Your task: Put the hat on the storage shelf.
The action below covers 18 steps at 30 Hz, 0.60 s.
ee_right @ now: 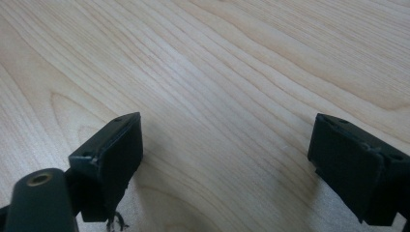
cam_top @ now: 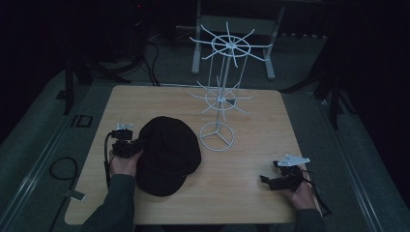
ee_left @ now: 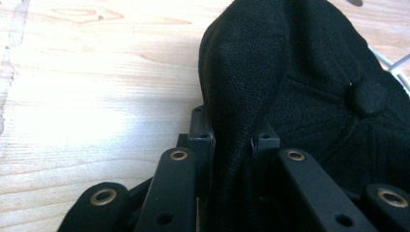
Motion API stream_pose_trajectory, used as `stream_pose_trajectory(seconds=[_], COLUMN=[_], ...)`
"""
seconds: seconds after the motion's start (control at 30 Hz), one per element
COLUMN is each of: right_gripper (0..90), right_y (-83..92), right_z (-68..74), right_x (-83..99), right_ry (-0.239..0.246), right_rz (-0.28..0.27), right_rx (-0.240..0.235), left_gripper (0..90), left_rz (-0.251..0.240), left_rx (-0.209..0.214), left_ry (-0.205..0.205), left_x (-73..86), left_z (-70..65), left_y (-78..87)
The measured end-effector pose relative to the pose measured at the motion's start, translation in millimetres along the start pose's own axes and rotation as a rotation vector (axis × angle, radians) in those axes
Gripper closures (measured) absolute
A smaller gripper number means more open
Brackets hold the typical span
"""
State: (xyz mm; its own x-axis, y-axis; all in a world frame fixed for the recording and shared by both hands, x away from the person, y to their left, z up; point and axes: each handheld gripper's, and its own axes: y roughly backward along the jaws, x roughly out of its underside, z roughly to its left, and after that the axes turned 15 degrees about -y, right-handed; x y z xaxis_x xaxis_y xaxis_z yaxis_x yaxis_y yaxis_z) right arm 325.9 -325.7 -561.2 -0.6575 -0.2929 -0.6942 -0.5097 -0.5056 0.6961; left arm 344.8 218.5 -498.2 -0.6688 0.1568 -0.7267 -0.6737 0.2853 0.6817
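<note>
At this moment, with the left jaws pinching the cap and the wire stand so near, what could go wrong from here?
1. The left gripper pinches just a fold at the edge of the black cap; soft cloth may slip out when lifted.
2. The cap lies close to the base ring of the white wire stand; a lifted or dragged cap could likely snag its arms or tip it.
3. The right gripper is open over the bare table, too far to help.
</note>
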Motion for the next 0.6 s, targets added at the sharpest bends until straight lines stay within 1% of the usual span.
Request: stream_pose_trajectory(seconds=[0.27, 0.4, 0.6], right_gripper=[12.2, 12.2, 12.2], right_y=[0.0, 0.0, 0.0], right_z=[0.0, 0.0, 0.0], right_x=[0.0, 0.0, 0.0], right_ry=[0.0, 0.0, 0.0], right_rz=[0.0, 0.0, 0.0], right_rx=[0.0, 0.0, 0.0], left_gripper=[78.1, 78.0, 78.1], left_rz=[-0.034, -0.048, -0.077], left_rx=[0.005, 0.008, 0.023], left_ry=[-0.007, -0.017, -0.016], left_x=[-5.0, -7.6, -11.5], left_z=[0.0, -0.1, 1.4], left_y=[10.6, 16.5, 24.6])
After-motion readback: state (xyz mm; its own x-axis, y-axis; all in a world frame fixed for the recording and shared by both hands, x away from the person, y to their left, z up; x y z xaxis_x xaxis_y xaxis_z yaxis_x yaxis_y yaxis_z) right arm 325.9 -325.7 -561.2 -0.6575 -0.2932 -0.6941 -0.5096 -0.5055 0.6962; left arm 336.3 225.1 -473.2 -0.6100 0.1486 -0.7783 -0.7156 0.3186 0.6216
